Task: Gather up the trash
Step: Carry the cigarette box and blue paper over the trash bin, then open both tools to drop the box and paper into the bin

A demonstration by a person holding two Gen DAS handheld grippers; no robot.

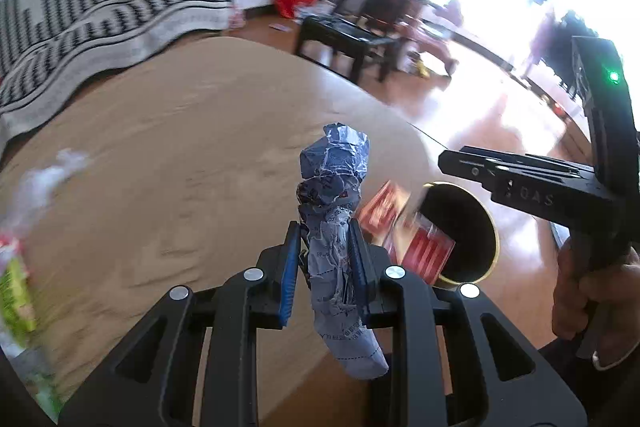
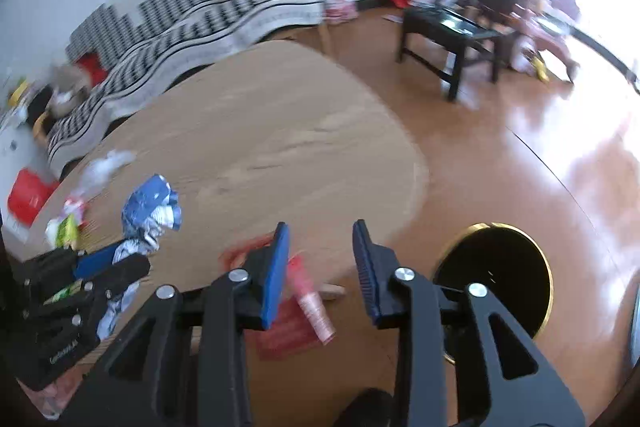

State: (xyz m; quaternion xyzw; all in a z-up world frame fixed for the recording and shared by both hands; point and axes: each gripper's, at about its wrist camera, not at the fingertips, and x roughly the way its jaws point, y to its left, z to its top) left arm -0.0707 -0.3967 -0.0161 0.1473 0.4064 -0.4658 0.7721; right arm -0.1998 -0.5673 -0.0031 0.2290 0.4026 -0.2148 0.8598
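My left gripper (image 1: 324, 227) is shut on a crumpled blue-and-white wrapper (image 1: 336, 179), which stands up between the blue pads over the edge of the round wooden table (image 1: 180, 147). In the right wrist view this gripper (image 2: 100, 267) and its wrapper (image 2: 152, 207) are at the lower left. My right gripper (image 2: 322, 227) has its jaws apart, with nothing between the pads. A blurred red packet (image 2: 298, 323) lies lower down, past its left finger; whether it rests on anything I cannot tell. A black bin with a gold rim (image 2: 492, 287) stands on the floor just to the right. In the left wrist view the red packet (image 1: 426, 253) overlaps the bin (image 1: 464, 227), under the right gripper (image 1: 448, 163) that a hand holds.
More litter lies at the table's left side: a white crumpled tissue (image 2: 104, 167) and a green-yellow packet (image 2: 66, 229). A sofa with a black-and-white zigzag cover (image 2: 200, 11) runs behind the table. A low black table (image 2: 452, 27) stands on the glossy wooden floor beyond.
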